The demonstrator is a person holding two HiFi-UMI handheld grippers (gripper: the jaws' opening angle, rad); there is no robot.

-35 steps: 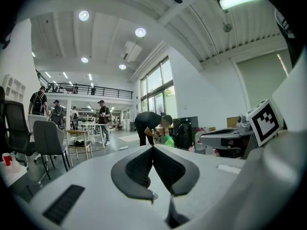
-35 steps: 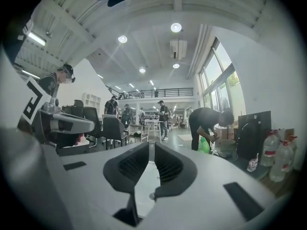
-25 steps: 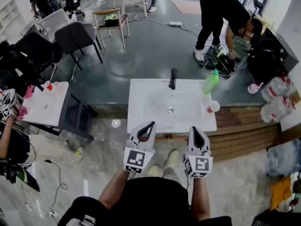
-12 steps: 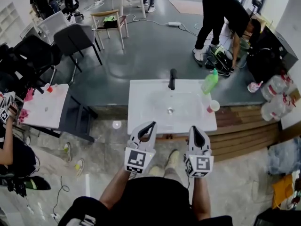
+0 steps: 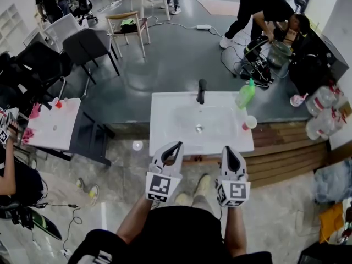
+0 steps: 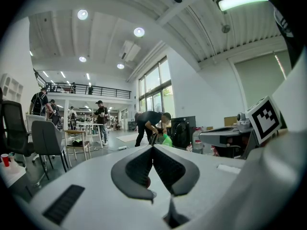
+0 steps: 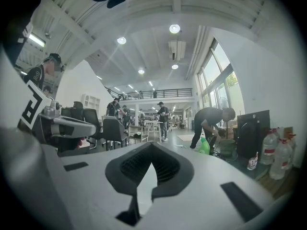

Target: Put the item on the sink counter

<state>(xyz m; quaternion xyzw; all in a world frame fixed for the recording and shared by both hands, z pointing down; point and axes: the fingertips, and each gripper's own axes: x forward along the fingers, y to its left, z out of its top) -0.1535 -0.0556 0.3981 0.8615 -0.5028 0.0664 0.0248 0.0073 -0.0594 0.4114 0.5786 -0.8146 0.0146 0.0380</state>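
The white sink counter (image 5: 165,126) stands just ahead of me, its black faucet (image 5: 202,91) at the back edge. At its right end stand a green bottle (image 5: 246,95) and a small cup (image 5: 250,124). My left gripper (image 5: 176,146) and right gripper (image 5: 228,150) hover side by side in front of the counter's near edge, both pointing toward it. In the left gripper view the left gripper (image 6: 153,146) has its jaws meeting at the tips. The right gripper (image 7: 151,143) is likewise shut, with nothing in it. Neither gripper holds anything.
A small white table (image 5: 54,122) with red cups stands to the left, with dark chairs (image 5: 91,43) behind it. A person (image 5: 264,7) bends over gear at the back right. Large water bottles (image 5: 322,111) sit at the right, and a wooden step (image 5: 291,147) runs beside the counter.
Both grippers have stayed where they were. The person at the back right has shifted right and bent lower. A foot at the lower left has moved.
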